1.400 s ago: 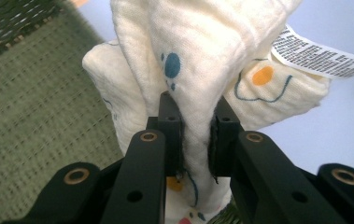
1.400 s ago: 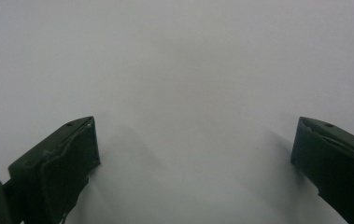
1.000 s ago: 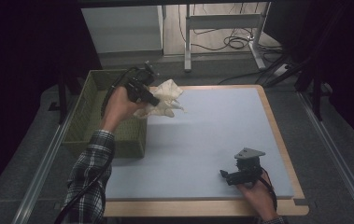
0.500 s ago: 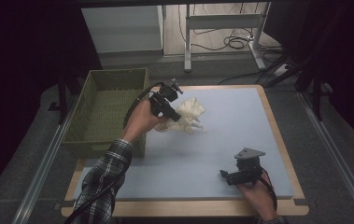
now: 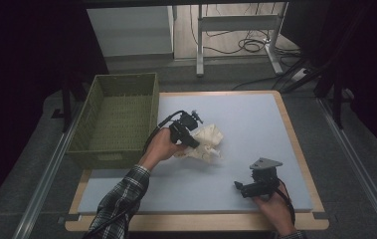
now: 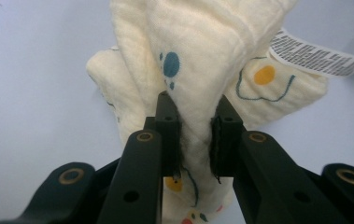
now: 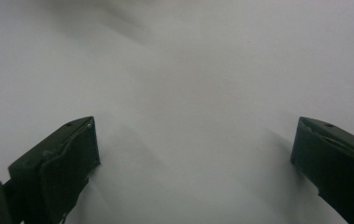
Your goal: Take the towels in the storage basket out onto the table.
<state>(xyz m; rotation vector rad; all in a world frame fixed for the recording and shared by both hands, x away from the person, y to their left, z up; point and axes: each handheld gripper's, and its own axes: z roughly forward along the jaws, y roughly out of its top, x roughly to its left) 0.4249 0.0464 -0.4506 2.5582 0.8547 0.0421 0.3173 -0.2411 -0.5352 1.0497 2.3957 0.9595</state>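
A crumpled cream cloth (image 5: pixel 207 143) with blue and orange prints lies on the grey-blue mat (image 5: pixel 245 119) near its middle. My left gripper (image 5: pixel 192 138) is shut on a fold of that cloth (image 6: pixel 221 51), whose white printed label (image 6: pixel 315 57) sticks out at the upper right in the left gripper view. The left gripper (image 6: pixel 194 135) pinches the fabric between both black jaws. My right gripper (image 5: pixel 241 187) rests low on the mat at the front right. In the right gripper view its jaws stand wide apart over bare mat, so the right gripper (image 7: pixel 193 149) is open and holds nothing.
A green woven basket (image 5: pixel 118 119) stands at the mat's left edge, close to the left hand. The wooden table border (image 5: pixel 295 144) frames the mat. Metal rails run along both sides, and desk legs with cables stand beyond the far edge.
My left gripper has carried the cloth from beside the basket's far corner toward the middle and nearer the person, down onto the mat. The right gripper has stayed in place.
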